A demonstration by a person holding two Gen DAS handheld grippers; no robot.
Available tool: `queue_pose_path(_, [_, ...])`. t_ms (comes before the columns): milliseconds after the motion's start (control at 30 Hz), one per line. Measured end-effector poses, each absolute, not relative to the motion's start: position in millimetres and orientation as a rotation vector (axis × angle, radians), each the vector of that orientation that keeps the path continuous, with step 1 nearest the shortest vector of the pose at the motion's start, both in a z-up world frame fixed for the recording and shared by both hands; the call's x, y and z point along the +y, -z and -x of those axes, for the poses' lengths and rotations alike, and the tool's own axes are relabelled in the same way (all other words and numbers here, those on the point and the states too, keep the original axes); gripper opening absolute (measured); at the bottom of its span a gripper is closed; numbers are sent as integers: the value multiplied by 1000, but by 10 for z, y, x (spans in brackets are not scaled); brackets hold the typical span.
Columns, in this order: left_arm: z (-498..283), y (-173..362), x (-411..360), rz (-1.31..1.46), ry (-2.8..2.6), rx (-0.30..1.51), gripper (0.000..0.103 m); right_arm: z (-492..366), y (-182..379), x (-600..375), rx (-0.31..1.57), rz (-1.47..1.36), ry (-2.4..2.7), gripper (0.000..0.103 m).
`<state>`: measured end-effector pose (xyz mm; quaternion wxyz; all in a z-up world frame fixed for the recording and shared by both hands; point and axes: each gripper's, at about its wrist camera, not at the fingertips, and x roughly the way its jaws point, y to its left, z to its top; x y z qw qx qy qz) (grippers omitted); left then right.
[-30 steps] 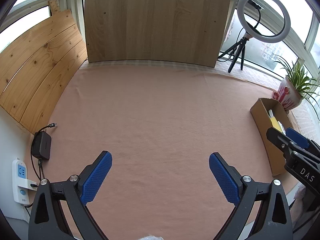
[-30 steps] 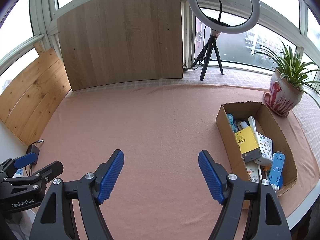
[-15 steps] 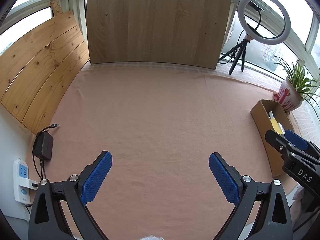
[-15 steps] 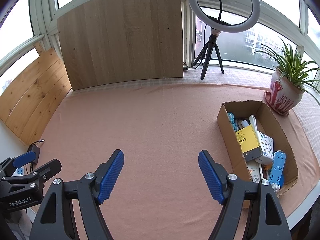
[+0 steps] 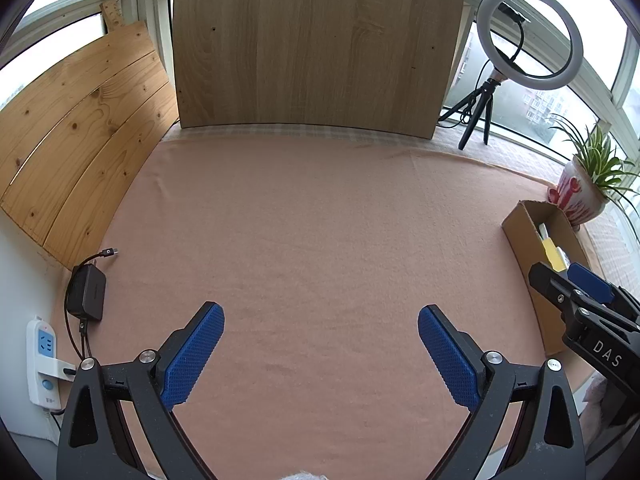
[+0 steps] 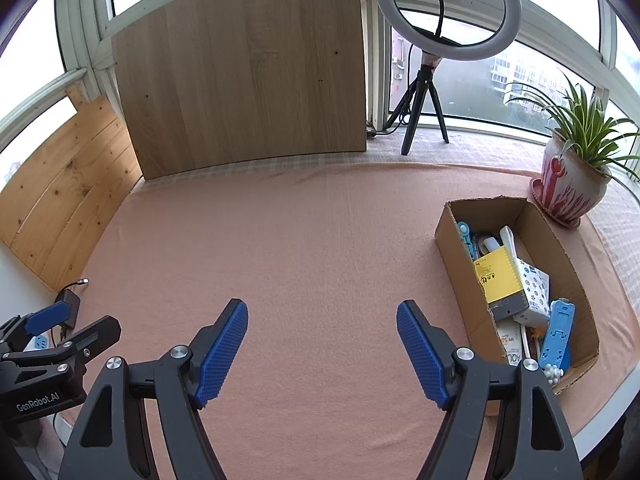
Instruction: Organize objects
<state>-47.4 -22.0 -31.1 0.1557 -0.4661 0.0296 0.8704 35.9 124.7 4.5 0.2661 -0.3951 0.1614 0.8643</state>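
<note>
A cardboard box (image 6: 452, 236) stands at the right of the pink cloth. It holds several items, among them a yellow packet (image 6: 496, 276), a white patterned box (image 6: 534, 290) and a blue plastic stand (image 6: 558, 334). My right gripper (image 6: 322, 316) hovers open over bare cloth left of the box, nothing between its blue pads. My left gripper (image 5: 320, 320) is open too, above the near middle of the cloth. In the left wrist view the box (image 5: 524, 240) shows at the right, partly hidden by the right gripper's body (image 5: 580, 312). The left gripper's body (image 6: 48, 352) shows at the right wrist view's lower left.
A large wooden board (image 5: 316, 48) leans against the window at the back, pine planks (image 5: 76, 140) at the left. A ring light on a tripod (image 6: 444, 20) and a potted plant (image 6: 572, 176) stand at the back right. A black adapter (image 5: 86, 292) and power strip (image 5: 42, 360) lie left.
The left wrist view has drifted slightly, so the back board and ring light sit a little to the right. Both grippers stay open and empty.
</note>
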Motion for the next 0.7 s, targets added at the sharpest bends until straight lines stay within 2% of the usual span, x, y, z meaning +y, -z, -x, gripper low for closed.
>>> queue_pose_path(700, [659,417,-146,1353,-2482,112,99,-257,41,1342,443,1097,-2328,74])
